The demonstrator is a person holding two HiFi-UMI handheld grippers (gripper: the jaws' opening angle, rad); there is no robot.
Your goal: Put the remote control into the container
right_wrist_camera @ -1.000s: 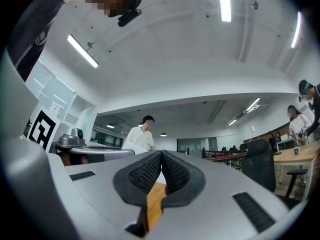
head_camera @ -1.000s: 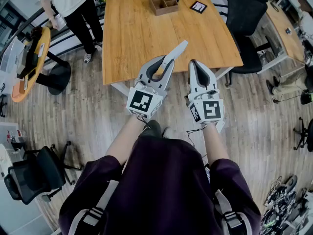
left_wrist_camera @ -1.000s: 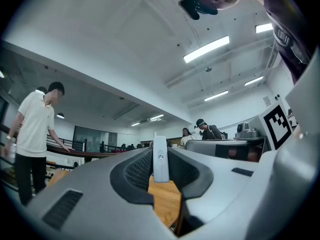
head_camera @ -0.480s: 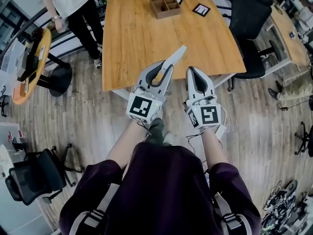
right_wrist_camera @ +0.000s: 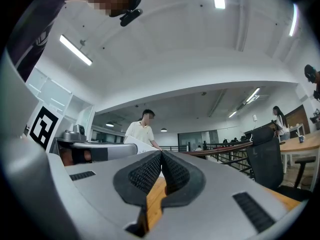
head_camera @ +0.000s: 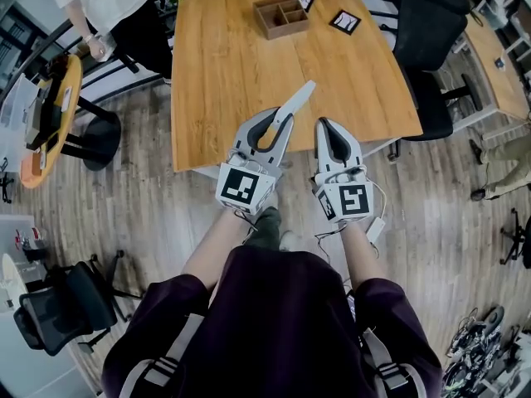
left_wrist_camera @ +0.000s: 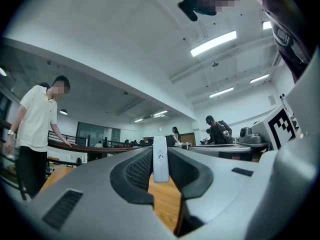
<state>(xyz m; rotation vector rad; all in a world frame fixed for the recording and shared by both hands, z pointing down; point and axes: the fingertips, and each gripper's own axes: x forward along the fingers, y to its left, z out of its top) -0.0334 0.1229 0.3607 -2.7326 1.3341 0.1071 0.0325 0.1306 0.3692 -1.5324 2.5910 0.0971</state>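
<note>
Table (head_camera: pixel 224 65) edge slid nearer since a second ago; both claw tips now over it. Bystander (head_camera: pixel 108 7) drifted up-left. My left gripper (head_camera: pixel 278 121) pinching remote control (head_camera: pixel 295 100), white slab poking ahead-right past its tips. My right gripper (head_camera: pixel 325 124) pressed together, nothing in it. Container (head_camera: pixel 282 11) far ahead of both claws, well apart from remote control.

Our left gripper (head_camera: pixel 280 123) and right gripper (head_camera: pixel 323 123) sit side by side over the near edge of the desk (head_camera: pixel 224 65). The remote control (head_camera: pixel 297 99) reaches forward from between the left jaws, above the desk. The container (head_camera: pixel 281 15) sits at the far end, with two cards (head_camera: pixel 345 21) just to its right. A chair (head_camera: pixel 427 31) stands right of the desk.
</note>
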